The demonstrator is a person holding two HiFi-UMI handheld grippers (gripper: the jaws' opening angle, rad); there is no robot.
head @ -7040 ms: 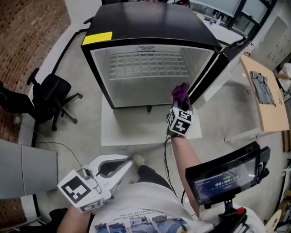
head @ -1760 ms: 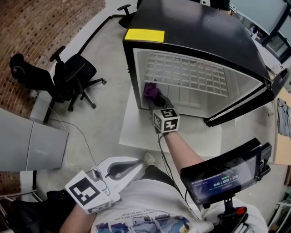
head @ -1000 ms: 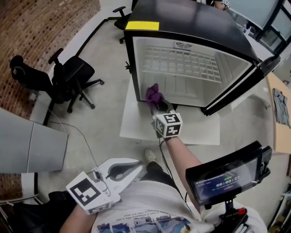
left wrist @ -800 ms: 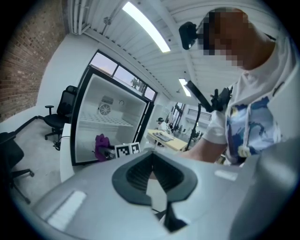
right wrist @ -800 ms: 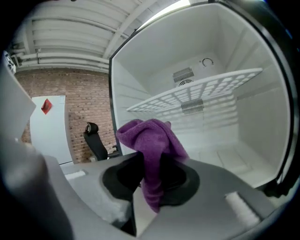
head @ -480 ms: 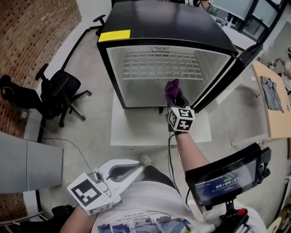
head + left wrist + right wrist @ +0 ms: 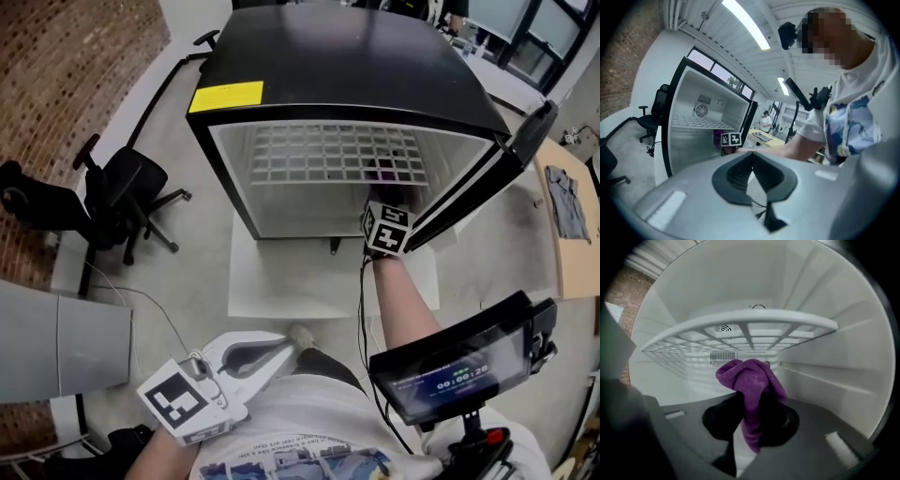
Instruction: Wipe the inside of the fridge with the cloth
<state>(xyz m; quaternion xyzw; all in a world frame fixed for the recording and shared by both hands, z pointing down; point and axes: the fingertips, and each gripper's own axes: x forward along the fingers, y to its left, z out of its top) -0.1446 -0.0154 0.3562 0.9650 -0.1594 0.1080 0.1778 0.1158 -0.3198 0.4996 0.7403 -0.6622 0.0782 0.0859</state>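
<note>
Far out to the left of the left hand-held gripper [image 7: 281,346], a black office chair [image 7: 122,192] stands on the grey floor [image 7: 187,244] beside a brick wall [image 7: 66,56]. The left hand-held gripper is held low, close to the person's body and well apart from the fridge [image 7: 356,66]. Its own view shows the jaws clenched tip to tip with nothing between them.

Ahead of it and to its right, the black fridge stands with its white inside open to the person, a yellow label [image 7: 225,95] on its top front edge. A white board [image 7: 281,272] lies on the floor under the fridge's front.

The right hand-held gripper [image 7: 751,411] reaches into the right part of the fridge, below the white wire shelf [image 7: 319,155], with only its marker cube [image 7: 387,228] outside the opening. Its jaws are grasping the purple cloth [image 7: 751,380], which bunches up above the jaw tips and hangs down between them. The shelf runs just above the cloth, the fridge's right wall [image 7: 834,376] is near on the gripper's right, and the back wall lies ahead. I cannot tell whether the cloth touches any surface.

Just right of this gripper, the fridge door [image 7: 478,187] stands swung open. Nearer the person on that side is a dark screen [image 7: 450,361], and farther right a wooden counter [image 7: 562,253] carries a grey garment [image 7: 560,202].
</note>
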